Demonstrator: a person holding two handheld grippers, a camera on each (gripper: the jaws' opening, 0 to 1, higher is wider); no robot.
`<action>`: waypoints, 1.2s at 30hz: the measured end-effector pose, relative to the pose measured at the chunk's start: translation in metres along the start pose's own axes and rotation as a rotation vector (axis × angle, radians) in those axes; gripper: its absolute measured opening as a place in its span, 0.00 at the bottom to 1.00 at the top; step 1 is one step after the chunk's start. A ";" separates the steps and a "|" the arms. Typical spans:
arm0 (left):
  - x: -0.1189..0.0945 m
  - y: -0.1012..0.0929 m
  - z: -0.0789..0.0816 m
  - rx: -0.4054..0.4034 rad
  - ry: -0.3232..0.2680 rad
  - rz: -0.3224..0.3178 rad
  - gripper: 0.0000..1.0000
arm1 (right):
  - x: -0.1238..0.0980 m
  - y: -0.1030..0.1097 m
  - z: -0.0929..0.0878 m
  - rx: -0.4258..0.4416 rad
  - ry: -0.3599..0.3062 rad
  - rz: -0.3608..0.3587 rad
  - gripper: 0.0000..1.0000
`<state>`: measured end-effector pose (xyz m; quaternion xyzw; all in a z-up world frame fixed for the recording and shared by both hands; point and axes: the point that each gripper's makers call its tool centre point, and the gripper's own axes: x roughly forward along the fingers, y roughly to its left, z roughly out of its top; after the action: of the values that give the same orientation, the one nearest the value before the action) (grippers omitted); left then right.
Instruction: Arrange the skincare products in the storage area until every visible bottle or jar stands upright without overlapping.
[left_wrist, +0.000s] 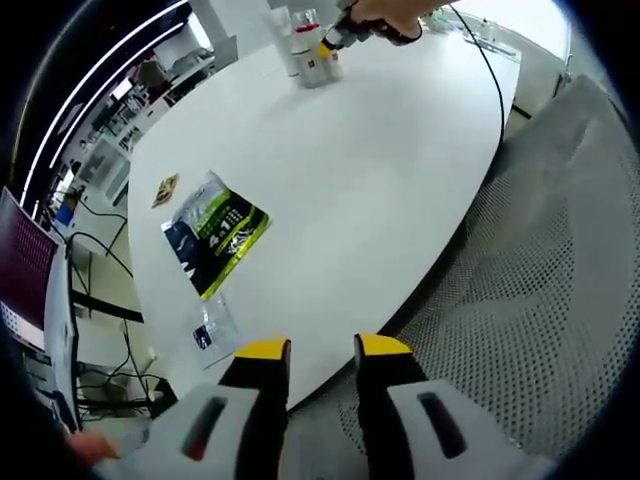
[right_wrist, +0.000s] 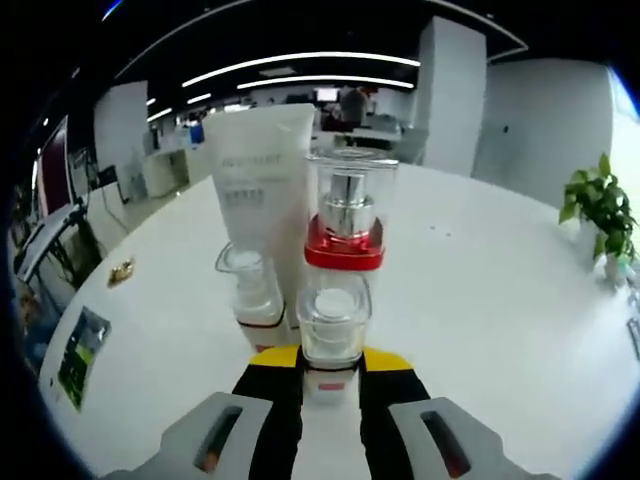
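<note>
Right gripper (right_wrist: 328, 360): fingers clamped on a small clear-capped bottle (right_wrist: 333, 318), upright on the white desk (right_wrist: 480, 300). Just behind: red-collared pump bottle (right_wrist: 345, 225), tall white tube (right_wrist: 262, 175), another small bottle (right_wrist: 250, 290), closely clustered. Wide bare desk to the right; potted plant (right_wrist: 600, 215) at the far edge. Left gripper (left_wrist: 325, 350): fingers apart, empty, over the near desk edge beside a mesh chair (left_wrist: 540, 300). Green packet (left_wrist: 215, 235) and small sachet (left_wrist: 212, 325) well apart from the cluster.
</note>
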<state>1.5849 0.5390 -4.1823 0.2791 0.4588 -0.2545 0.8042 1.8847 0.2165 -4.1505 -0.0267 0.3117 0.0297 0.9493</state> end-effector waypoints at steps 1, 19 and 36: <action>0.000 0.000 0.000 -0.001 -0.001 0.000 0.20 | 0.000 0.000 0.000 0.003 0.000 -0.002 0.16; 0.000 0.001 0.000 -0.001 -0.002 0.003 0.20 | 0.001 0.000 -0.013 0.029 0.047 -0.005 0.22; 0.000 0.000 0.001 0.006 -0.005 0.003 0.20 | -0.023 0.007 -0.049 0.015 0.098 0.060 0.32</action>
<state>1.5854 0.5381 -4.1814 0.2817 0.4554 -0.2554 0.8050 1.8366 0.2194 -4.1765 -0.0114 0.3588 0.0545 0.9318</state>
